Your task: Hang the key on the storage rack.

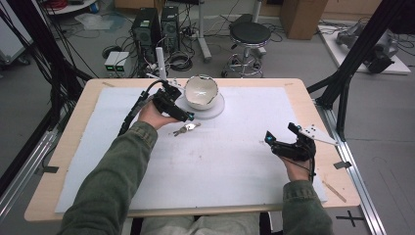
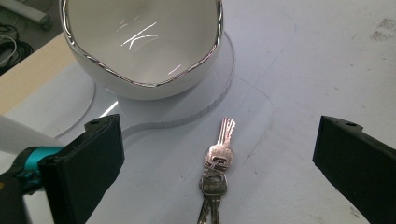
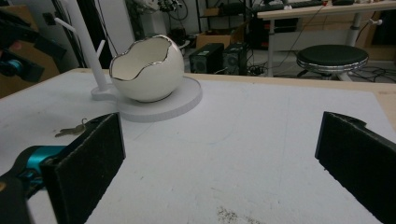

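A bunch of silver keys [image 1: 186,129] lies flat on the white mat, just in front of a round white base [image 1: 218,110]. On that base stands a white egg-shaped bowl [image 1: 200,92] with a silver rim. My left gripper [image 1: 180,103] hovers over the keys, open. In the left gripper view its jaws stand wide apart either side of the keys [image 2: 217,161], with the bowl [image 2: 144,42] beyond. My right gripper [image 1: 280,132] rests open at the right of the mat, nothing between its jaws. It faces the bowl [image 3: 147,70] and the keys [image 3: 72,130].
A white peg stand [image 3: 86,46] rises from the base behind the bowl. The white mat [image 1: 220,161] covers most of the wooden table [image 1: 303,88]. A black stool [image 1: 249,36] and computer towers [image 1: 156,24] stand on the floor beyond the far edge.
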The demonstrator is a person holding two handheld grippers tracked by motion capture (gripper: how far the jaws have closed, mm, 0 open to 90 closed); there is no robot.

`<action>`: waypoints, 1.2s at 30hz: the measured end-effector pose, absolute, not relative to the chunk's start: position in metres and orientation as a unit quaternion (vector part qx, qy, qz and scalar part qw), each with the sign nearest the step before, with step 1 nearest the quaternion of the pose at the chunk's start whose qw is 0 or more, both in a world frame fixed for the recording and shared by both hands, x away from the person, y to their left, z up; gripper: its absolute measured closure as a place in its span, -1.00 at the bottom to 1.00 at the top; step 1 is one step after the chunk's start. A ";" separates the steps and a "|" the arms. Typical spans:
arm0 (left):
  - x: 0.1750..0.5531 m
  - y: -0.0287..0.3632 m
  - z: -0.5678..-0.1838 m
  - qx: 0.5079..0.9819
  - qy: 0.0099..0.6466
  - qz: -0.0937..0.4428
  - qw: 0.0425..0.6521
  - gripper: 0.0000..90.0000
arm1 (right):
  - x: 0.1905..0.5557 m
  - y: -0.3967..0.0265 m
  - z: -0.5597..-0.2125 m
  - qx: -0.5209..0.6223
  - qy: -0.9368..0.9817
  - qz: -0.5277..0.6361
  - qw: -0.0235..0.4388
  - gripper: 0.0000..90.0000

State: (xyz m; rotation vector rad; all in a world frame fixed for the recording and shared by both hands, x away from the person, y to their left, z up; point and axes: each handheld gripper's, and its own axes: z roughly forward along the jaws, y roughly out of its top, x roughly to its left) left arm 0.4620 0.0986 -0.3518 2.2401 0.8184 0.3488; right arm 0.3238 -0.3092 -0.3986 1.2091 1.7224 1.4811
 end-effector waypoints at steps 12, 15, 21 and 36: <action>0.480 0.080 -0.372 0.894 0.306 0.109 0.309 -0.94 | 0.323 -0.311 -0.398 0.450 0.642 0.553 0.282 -0.99; 0.484 0.080 -0.381 0.901 0.307 0.091 0.294 -0.95 | 0.322 -0.311 -0.398 0.451 0.641 0.553 0.283 -0.99; 0.490 0.075 -0.397 0.911 0.302 0.067 0.273 -0.89 | 0.323 -0.311 -0.399 0.448 0.641 0.553 0.287 -0.99; 0.500 0.056 -0.409 0.927 0.286 0.046 0.237 -0.73 | 0.323 -0.311 -0.399 0.447 0.642 0.554 0.284 -0.99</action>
